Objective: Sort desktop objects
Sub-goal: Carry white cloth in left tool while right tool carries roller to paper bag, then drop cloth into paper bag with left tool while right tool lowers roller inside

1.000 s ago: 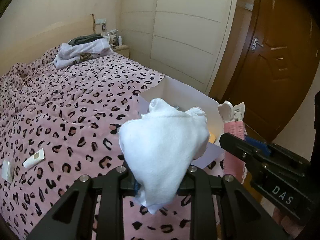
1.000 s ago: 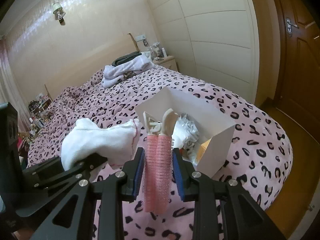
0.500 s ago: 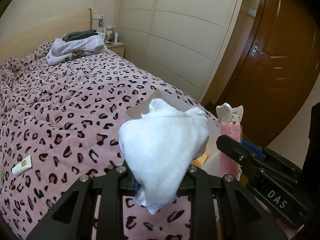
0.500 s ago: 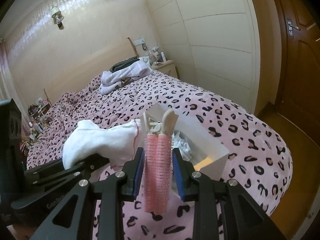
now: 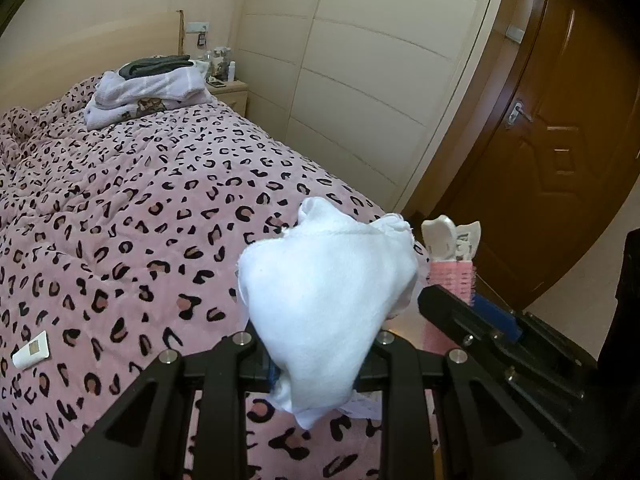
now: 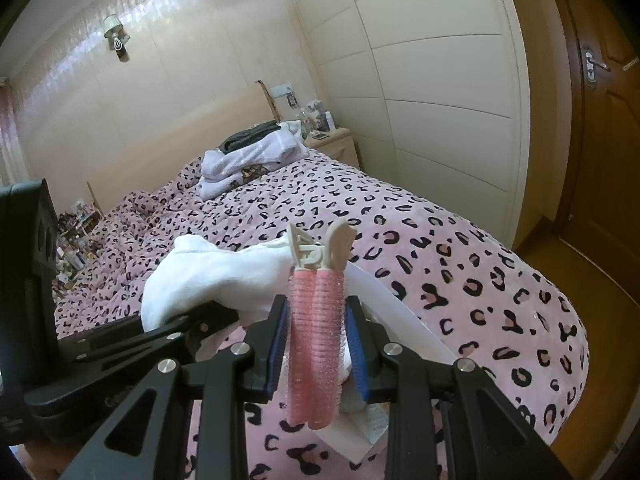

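Soft daylight, sharp focus, fisheye bending, black corners.

A bed under a pink leopard-print blanket [image 5: 132, 208] fills the room — cream panelled wardrobe [image 6: 440, 72] beside it, a brown wooden door [image 5: 560, 152] beyond, a wall lamp [image 6: 116, 36] and nightstand [image 6: 334, 142] at the head.

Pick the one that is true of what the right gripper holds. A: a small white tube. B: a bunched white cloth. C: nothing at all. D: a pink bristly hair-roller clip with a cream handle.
D: in the right wrist view the right gripper is closed with its blue pads on the pink bristly hair-roller clip with a cream handle; the bunched white cloth sits in the left gripper.
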